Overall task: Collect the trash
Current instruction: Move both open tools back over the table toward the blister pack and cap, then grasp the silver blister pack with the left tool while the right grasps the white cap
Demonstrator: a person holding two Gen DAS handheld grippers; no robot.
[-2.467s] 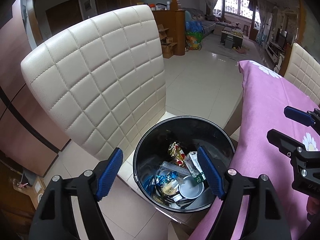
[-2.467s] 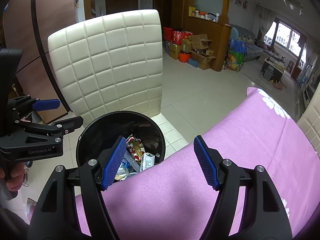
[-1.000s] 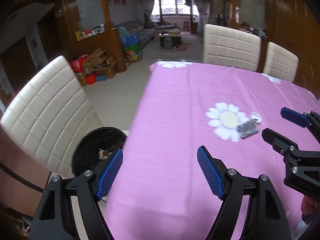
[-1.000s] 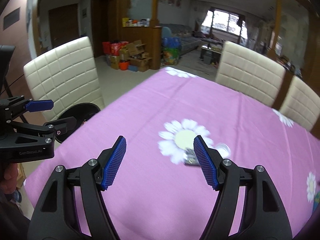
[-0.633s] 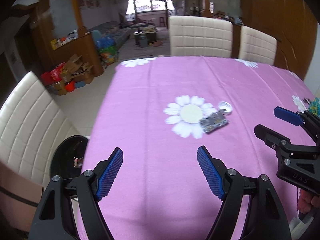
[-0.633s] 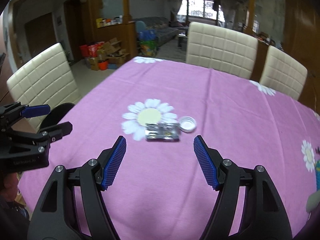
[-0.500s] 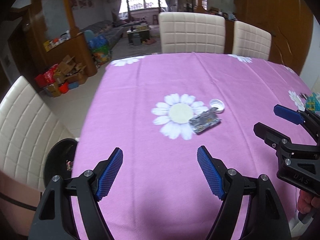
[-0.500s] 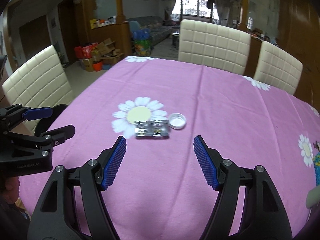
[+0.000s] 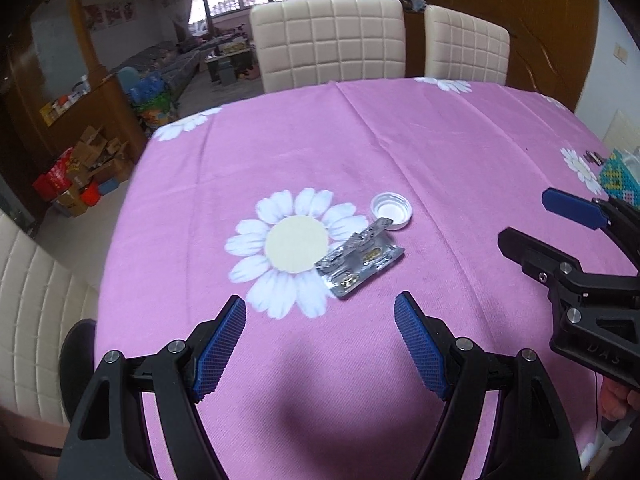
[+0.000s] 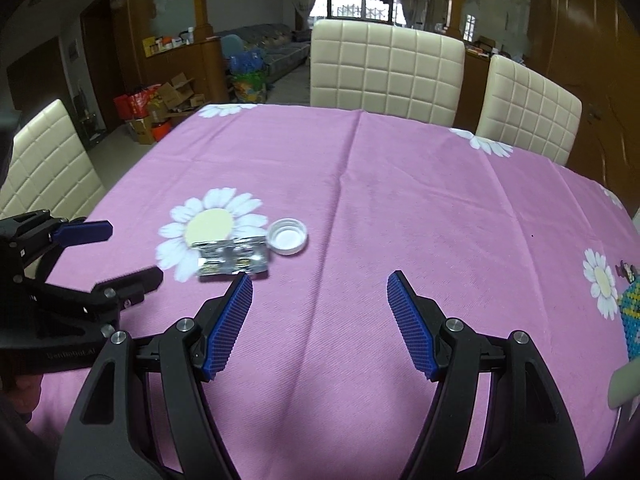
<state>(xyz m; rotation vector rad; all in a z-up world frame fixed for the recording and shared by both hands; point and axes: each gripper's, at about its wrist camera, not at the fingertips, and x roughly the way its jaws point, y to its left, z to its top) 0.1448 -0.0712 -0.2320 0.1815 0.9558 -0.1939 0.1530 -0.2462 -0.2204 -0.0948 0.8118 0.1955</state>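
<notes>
1. Two pieces of trash lie on the desk under its pink cloth: a silver foil blister pack and a white bottle cap. They sit together at the right edge of a printed daisy, the cap just beyond the pack's far end; whether they touch we cannot tell.

2. We hold the left claw wide open with nothing between its blue pads. The right claw is likewise wide open and empty.

3. The relation that matters: in the left wrist view the pack lies straight ahead of the left claw, just past the pad tips and slightly right of centre. Its long axis runs diagonally, near-left to far-right, so we judge a small roll of the wrist would let the pads close across its short side.

4. In the right wrist view the pack sits off to the left, just beyond the left pad and outside the jaw gap; the cap is a little farther on. By our reckoning the left claw is the better lined up for the pack.

5. Only the left wrist view shows the dark bin low at the left, beside a cream chair. Only the right wrist view shows the pack's long side broadside.
</notes>
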